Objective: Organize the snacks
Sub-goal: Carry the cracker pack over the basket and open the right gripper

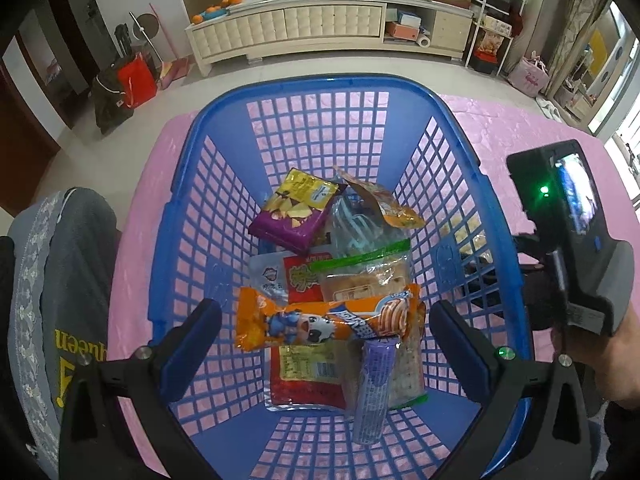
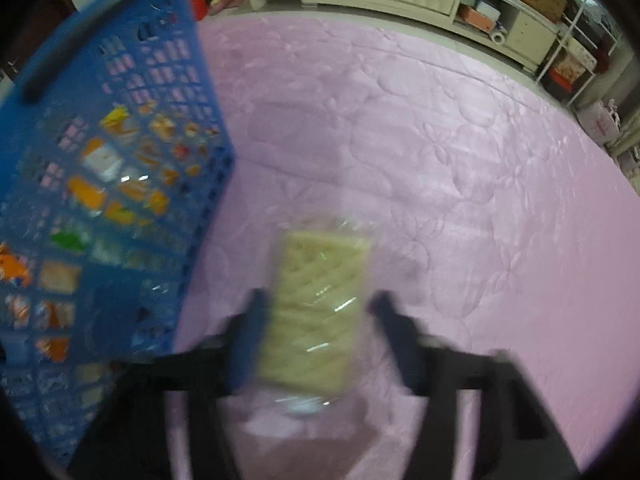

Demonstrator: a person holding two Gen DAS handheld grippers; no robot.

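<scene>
A blue mesh basket (image 1: pixel 320 84) stands on a pink quilted cloth (image 1: pixel 520 128) and holds several snack packs: a purple chip bag (image 1: pixel 292 212), an orange sausage pack (image 1: pixel 320 320), a red pack (image 1: pixel 304 380) and a purple roll (image 1: pixel 374 392). My left gripper (image 1: pixel 326 340) hangs open over the basket's near end with nothing gripped. In the blurred right wrist view, a clear pack of pale crackers (image 2: pixel 316 312) lies on the cloth (image 2: pixel 440 160) just right of the basket (image 2: pixel 120 120). My right gripper (image 2: pixel 320 302) straddles it, its fingers against both long sides.
A person's grey sleeve (image 1: pixel 68 280) lies left of the basket. A hand holds the right gripper's body (image 1: pixel 572 240) beside the basket's right wall. A cream cabinet (image 1: pixel 320 28) and bags stand on the floor beyond the cloth.
</scene>
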